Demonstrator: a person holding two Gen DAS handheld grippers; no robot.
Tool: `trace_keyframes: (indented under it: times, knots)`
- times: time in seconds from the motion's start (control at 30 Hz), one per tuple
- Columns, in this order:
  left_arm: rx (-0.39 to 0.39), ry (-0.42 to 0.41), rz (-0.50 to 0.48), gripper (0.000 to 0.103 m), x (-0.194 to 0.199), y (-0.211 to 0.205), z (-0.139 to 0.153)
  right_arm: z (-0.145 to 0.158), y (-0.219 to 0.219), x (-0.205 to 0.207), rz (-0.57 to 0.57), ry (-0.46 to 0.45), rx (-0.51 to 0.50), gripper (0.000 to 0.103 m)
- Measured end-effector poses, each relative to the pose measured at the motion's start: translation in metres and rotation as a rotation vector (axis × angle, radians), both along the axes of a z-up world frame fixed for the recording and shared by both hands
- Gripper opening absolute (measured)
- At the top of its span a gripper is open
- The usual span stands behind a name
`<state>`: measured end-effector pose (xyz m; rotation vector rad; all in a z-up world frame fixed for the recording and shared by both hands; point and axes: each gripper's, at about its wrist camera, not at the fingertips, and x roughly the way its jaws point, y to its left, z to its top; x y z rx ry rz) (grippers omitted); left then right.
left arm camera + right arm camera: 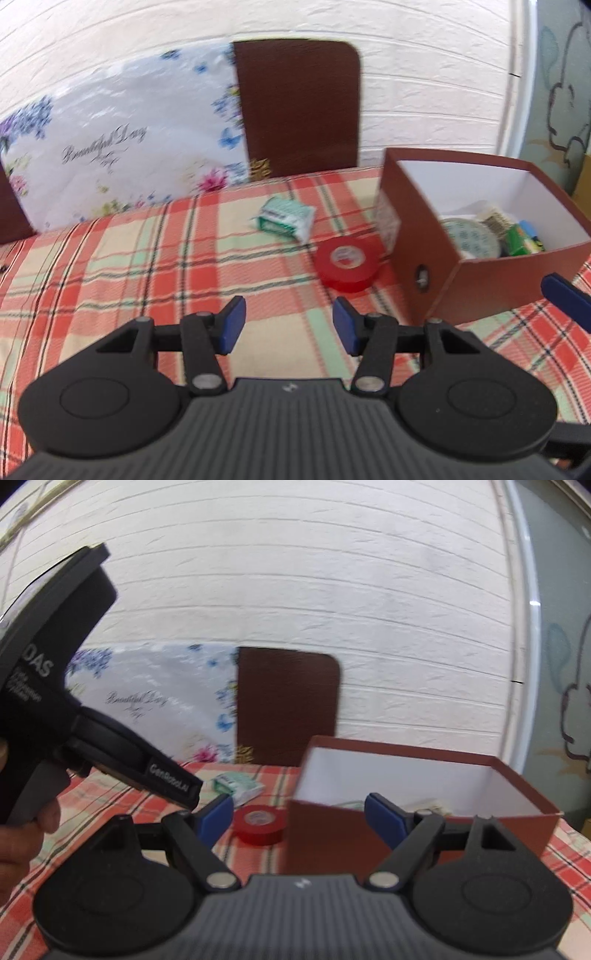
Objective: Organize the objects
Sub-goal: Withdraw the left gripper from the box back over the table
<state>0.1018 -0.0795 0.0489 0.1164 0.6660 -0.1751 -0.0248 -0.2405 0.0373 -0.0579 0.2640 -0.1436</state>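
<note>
A red tape roll (348, 263) lies on the plaid tablecloth just left of a brown open box (476, 273). A green and white packet (286, 218) lies farther back. The box holds several small items (491, 236). My left gripper (289, 325) is open and empty, above the cloth in front of the tape. My right gripper (299, 818) is open and empty, in front of the box's (424, 834) near wall. The tape (260, 823) and the packet (238, 786) show beyond its left finger. The left gripper's body (74, 716) is at the left of the right wrist view.
A floral cushion (122, 147) and a dark brown chair back (299, 107) stand behind the table against a white brick wall. The plaid cloth (129, 266) stretches to the left. A blue fingertip of the right gripper (569, 299) shows at the right edge.
</note>
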Motion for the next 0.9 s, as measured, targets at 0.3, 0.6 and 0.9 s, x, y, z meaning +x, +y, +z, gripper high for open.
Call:
trace_keyframes:
  times: [0.3,0.6,0.9]
  knots:
    - [0.002,0.043,0.088,0.054,0.017,0.046,-0.025,-0.023,0.047,0.035,0.145,0.159,-0.030,0.077]
    - [-0.019,0.091,0.141,0.054,0.037,0.074,-0.046,-0.046,0.049,0.096,0.114,0.285,-0.029,0.075]
    - [-0.032,0.133,0.152,0.054,0.049,0.083,-0.062,-0.061,0.008,0.109,-0.025,0.309,0.099,0.063]
